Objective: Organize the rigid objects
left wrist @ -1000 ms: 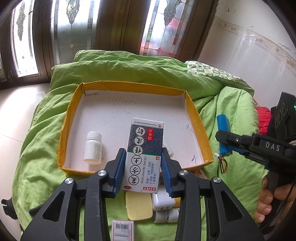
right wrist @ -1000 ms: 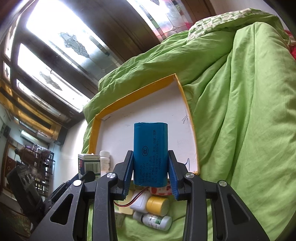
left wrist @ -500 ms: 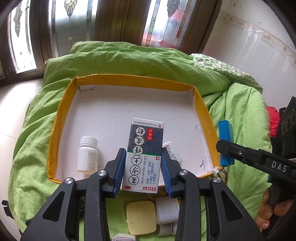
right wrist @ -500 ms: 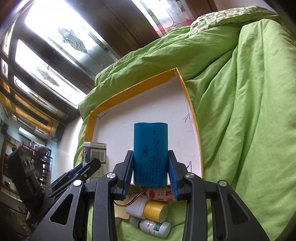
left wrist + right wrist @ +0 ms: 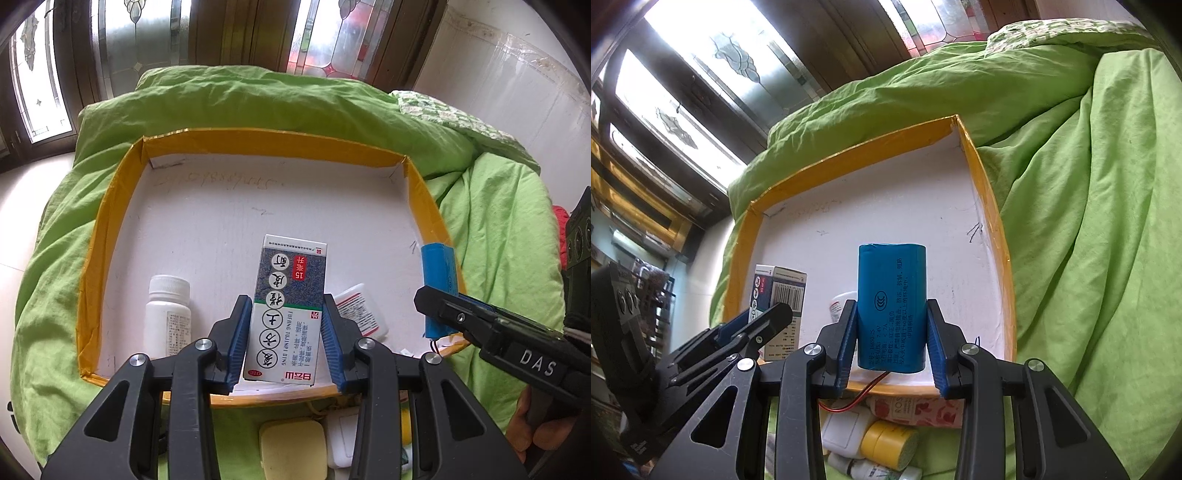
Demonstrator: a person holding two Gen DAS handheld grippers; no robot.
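Note:
My left gripper (image 5: 286, 328) is shut on a blue-and-white medicine box (image 5: 290, 295) and holds it over the near part of a shallow white box with yellow-taped walls (image 5: 110, 206). My right gripper (image 5: 892, 332) is shut on a blue battery pack (image 5: 892, 295) with a red wire, held over the box's near right corner (image 5: 1001, 258). The battery (image 5: 441, 280) and right gripper also show at the right of the left wrist view. The medicine box (image 5: 781, 291) shows at the left of the right wrist view. A white pill bottle (image 5: 168, 310) stands in the box.
A white packet (image 5: 360, 310) lies in the box behind the medicine box. Loose items lie on the green quilt (image 5: 498, 221) before the box: a yellow pad (image 5: 293, 448), a white adapter (image 5: 846, 430), a yellow-capped jar (image 5: 890, 443), a pink tube (image 5: 916, 410).
Both grippers have moved forward with their loads, from in front of the box to over its near part. The box fills more of both views.

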